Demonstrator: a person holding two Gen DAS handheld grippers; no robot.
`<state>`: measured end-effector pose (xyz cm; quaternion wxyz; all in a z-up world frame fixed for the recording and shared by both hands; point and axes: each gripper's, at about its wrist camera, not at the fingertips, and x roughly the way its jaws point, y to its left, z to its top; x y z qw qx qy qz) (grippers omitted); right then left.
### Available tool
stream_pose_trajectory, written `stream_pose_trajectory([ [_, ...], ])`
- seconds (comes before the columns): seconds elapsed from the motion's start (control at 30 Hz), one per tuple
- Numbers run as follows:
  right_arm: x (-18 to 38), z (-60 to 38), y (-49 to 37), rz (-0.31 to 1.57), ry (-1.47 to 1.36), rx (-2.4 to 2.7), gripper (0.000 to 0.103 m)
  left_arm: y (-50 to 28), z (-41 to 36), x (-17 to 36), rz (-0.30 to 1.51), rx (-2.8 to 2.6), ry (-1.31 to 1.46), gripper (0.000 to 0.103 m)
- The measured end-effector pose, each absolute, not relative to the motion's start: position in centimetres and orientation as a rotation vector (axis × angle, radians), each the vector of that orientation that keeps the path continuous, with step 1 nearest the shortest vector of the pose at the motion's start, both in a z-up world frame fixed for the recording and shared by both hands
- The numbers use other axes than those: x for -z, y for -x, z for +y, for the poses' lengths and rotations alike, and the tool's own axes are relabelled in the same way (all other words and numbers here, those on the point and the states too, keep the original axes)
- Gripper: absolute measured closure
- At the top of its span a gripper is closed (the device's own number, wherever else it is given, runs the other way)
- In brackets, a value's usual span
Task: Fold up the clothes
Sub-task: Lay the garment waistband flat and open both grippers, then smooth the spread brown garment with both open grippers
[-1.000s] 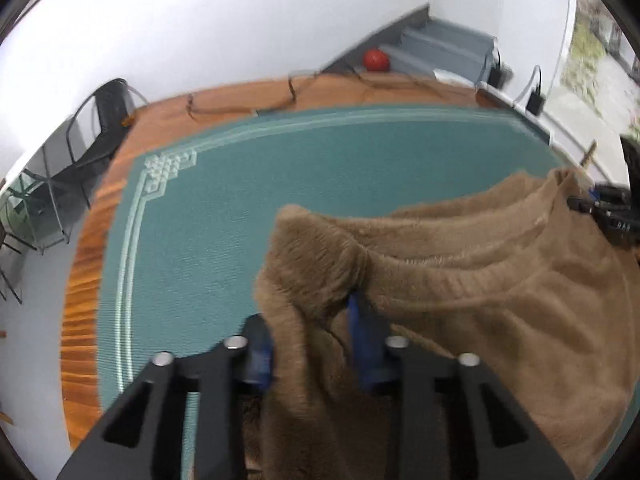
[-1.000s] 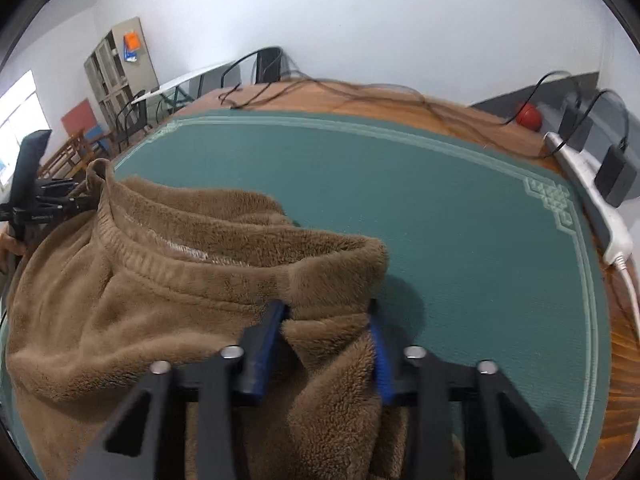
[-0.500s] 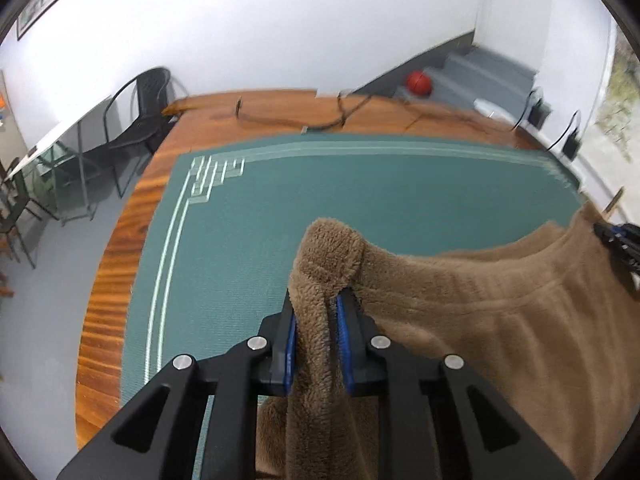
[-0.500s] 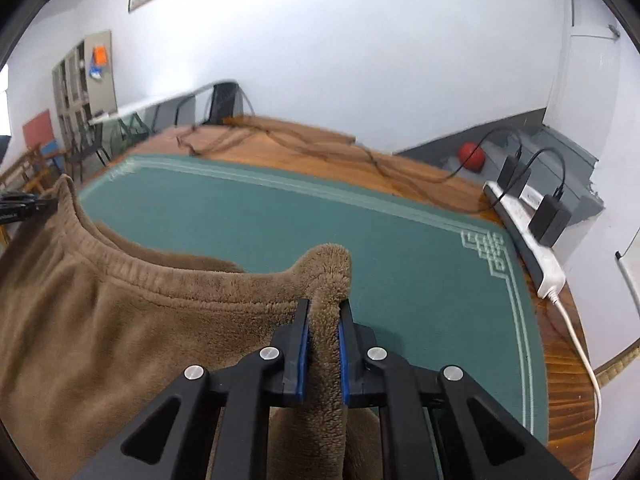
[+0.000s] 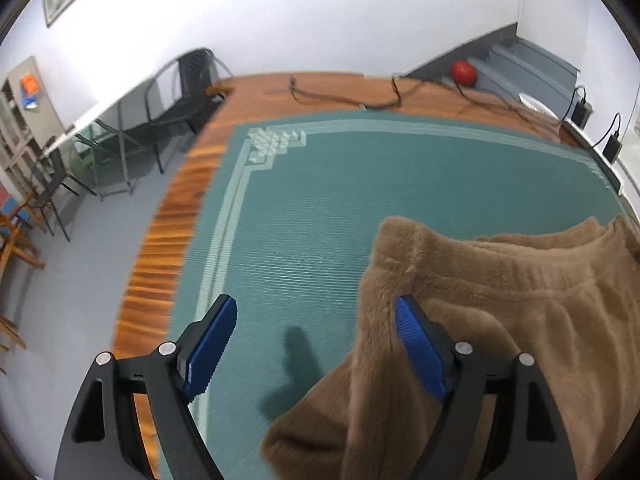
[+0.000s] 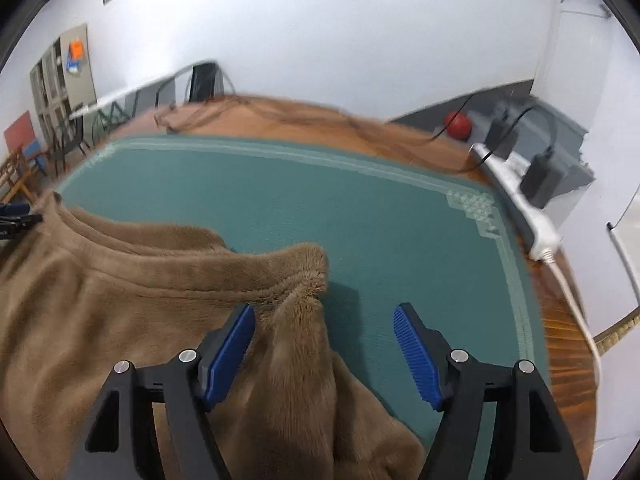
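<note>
Release step, by the look of it; both the left hand-held gripper [image 5: 314,350] and right hand-held gripper [image 6: 324,350] gape wide, gripping nothing; brown fleece garment [image 6: 120,300] lies on the green mat [image 6: 280,208], waistband toward the mat's middle; next comes regrasping for another fold.

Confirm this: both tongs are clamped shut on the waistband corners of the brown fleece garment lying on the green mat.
Not clamped: both wrist views show open jaws. The left tongs and right tongs stand spread, the brown fleece garment loose against one blue pad each. It does lie on the green mat.
</note>
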<state>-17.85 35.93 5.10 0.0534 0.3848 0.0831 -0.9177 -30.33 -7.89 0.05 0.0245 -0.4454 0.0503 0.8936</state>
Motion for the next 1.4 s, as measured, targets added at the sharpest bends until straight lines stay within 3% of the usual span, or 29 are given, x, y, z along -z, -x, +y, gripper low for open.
stream_pose_trajectory([
  [0.23,-8.8,33.0,11.9,0.272,-1.049,2.68,0.029,24.4,-5.6,-4.2,0.081,-2.692,1.234,0.011],
  [0.43,-5.4,30.7,10.7,0.318,-1.195,2.571,0.029,22.5,-1.6,-0.5,0.275,-2.59,1.306,0.006],
  [0.5,-3.7,30.9,11.0,0.316,-1.267,2.554,0.029,22.8,-1.7,1.4,0.317,-2.587,1.36,0.005],
  [0.67,-1.0,32.7,11.5,0.234,-1.341,2.511,0.026,23.8,-4.0,3.2,0.13,-2.556,1.4,0.0],
  [0.8,-0.8,32.1,11.6,0.278,-1.354,2.515,0.025,23.8,-3.7,2.5,0.123,-2.55,1.424,0.0],
  [1.13,-6.4,30.6,15.6,0.192,-1.266,2.535,0.024,27.3,-1.4,-2.1,0.124,-2.576,1.399,0.0],
  [1.4,-3.8,30.3,19.5,0.184,-1.355,2.522,0.024,31.7,-2.1,2.8,0.146,-2.578,1.599,0.0],
])
